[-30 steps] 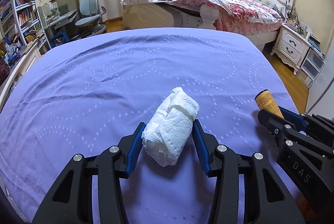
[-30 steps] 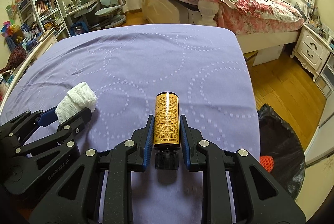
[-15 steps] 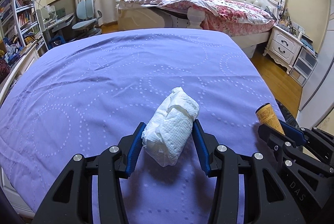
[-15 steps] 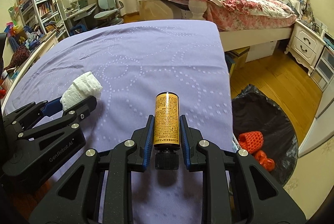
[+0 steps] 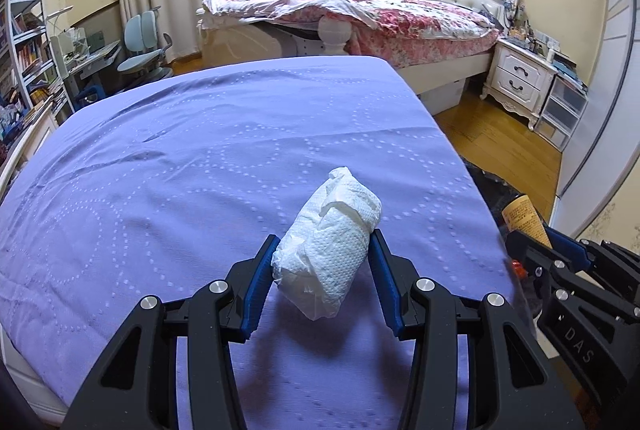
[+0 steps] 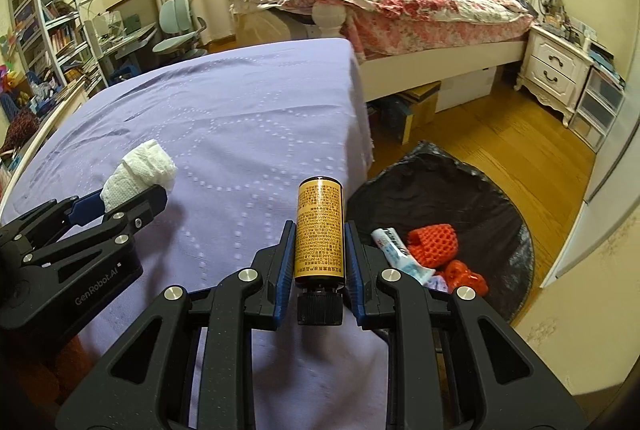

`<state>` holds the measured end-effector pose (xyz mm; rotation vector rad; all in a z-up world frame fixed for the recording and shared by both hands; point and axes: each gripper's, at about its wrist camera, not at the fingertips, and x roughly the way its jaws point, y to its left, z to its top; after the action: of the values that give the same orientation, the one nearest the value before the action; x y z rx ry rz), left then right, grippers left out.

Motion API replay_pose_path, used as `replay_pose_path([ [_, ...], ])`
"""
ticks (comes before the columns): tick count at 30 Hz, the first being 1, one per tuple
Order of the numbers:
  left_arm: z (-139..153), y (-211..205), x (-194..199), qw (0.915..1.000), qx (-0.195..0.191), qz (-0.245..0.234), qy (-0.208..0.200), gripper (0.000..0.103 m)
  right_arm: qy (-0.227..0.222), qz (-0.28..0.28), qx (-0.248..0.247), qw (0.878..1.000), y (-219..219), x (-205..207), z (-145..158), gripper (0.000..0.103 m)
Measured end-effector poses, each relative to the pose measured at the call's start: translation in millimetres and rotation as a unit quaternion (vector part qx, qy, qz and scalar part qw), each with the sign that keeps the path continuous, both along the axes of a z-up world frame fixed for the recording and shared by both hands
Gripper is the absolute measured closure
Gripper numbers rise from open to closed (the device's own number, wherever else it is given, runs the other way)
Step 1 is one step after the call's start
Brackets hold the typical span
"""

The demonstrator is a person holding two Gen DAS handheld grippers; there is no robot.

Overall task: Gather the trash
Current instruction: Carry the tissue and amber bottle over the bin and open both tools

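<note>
Above purple bedspread (image 6: 248, 117): my left gripper (image 5: 322, 262) pinches tissue wad (image 5: 328, 250), right gripper (image 6: 319, 250) pinches yellow bottle (image 6: 319, 230); trash bag (image 6: 480, 197) at 3 o'clock holds some trash, both drops pending.

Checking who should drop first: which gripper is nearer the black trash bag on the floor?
Right. The right gripper, shut on the yellow bottle, is at the bed's edge beside the trash bag. The left gripper, holding the tissue wad, is farther in over the purple sheet.

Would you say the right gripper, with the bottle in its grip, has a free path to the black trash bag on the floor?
Probably yes. The right gripper holds the yellow bottle near the bed's edge, and the trash bag lies open just beyond, nothing between.
</note>
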<state>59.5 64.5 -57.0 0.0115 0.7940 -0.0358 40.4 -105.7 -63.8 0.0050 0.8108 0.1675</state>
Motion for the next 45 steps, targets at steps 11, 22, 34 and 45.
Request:
replay_pose_path([
  [11, 7.8, -47.1, 4.5, 0.999, 0.002, -0.043, -0.014, 0.056, -0.017, -0.066, -0.001, 0.998, -49.6, -2.2, 3.3, 0.08],
  [22, 9.5, -89.6, 14.1, 0.9964, 0.007, -0.082, -0.022, 0.055, -0.024, -0.107, 0.008, 0.994, -90.0, 4.4, 5.5, 0.08],
  [34, 8.5, -115.9, 29.6, 0.9958, 0.013, -0.089, -0.017, 0.055, -0.02, -0.121, 0.015, 0.992, -111.3, 11.5, -0.8, 0.08],
  [45, 3.0, -129.6, 38.3, 0.9956, 0.022, -0.09, -0.013, 0.055, -0.019, -0.126, 0.02, 0.992, -122.5, 23.5, -4.4, 0.08],
])
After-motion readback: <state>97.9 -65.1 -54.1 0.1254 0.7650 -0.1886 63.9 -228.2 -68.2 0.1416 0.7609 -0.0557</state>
